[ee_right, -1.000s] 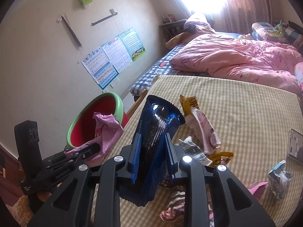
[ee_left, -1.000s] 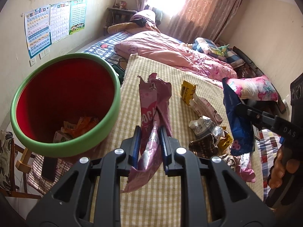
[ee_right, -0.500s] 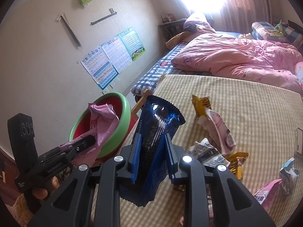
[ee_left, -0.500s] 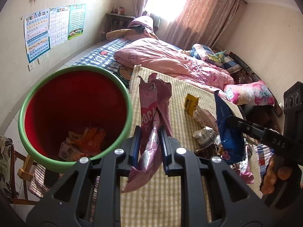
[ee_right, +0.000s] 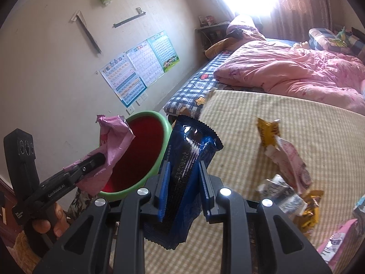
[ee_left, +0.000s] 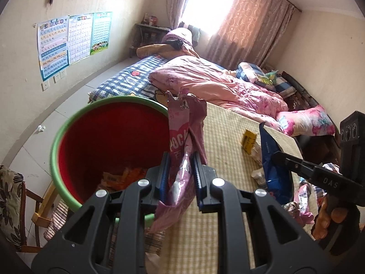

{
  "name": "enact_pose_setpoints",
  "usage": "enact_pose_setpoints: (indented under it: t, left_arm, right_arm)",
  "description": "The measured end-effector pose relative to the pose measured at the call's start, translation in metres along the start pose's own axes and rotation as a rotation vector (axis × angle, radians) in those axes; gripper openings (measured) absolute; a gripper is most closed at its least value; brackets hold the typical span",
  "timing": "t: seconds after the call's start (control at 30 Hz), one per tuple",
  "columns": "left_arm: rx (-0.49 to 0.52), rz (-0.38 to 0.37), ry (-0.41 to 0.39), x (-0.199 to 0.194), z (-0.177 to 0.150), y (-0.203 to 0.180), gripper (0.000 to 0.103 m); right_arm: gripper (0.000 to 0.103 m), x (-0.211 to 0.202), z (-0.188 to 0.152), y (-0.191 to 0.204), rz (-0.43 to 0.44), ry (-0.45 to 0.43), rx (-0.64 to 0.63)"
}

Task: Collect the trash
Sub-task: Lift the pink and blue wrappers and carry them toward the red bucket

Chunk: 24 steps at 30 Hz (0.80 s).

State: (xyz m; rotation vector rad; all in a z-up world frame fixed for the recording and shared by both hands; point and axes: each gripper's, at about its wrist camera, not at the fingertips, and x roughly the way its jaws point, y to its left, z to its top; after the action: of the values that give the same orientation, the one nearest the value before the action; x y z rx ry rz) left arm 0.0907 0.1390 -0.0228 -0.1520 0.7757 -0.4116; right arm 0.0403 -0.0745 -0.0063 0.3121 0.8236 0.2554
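Trash sits clenched in both your tools: your left gripper (ee_left: pixel 180 175) has its jaws clamped on a pink wrapper (ee_left: pixel 184 137) at the rim of the red bin (ee_left: pixel 68 125). Your right gripper (ee_right: pixel 183 182) grips a blue wrapper (ee_right: pixel 191 146) beside that bin, while more wrappers (ee_right: pixel 289 159) lie on the checked worktop (ee_right: pixel 262 114).

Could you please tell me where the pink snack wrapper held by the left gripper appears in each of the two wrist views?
Left wrist view: the pink snack wrapper stands centre frame, clamped in the left gripper, beside the bin.
Right wrist view: it sits at lower left, pinched in the left gripper, in front of the bin's mouth.
Shared landmark: the red bin with the green rim.
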Motion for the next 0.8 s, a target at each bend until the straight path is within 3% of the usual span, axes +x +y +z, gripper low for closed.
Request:
enact_pose_setpoints:
  t: [0.43,0.8]
  left_arm:
    - [-0.067,0.068,0.029,0.006,0.000,0.061,0.020]
    - [-0.060,0.056,0.033,0.012,0.002,0.068,0.020]
  right_arm:
    - [0.024,0.042,0.013,0.045,0.034,0.029,-0.056]
    - [0.025,0.060,0.016,0.064,0.047,0.044,-0.076]
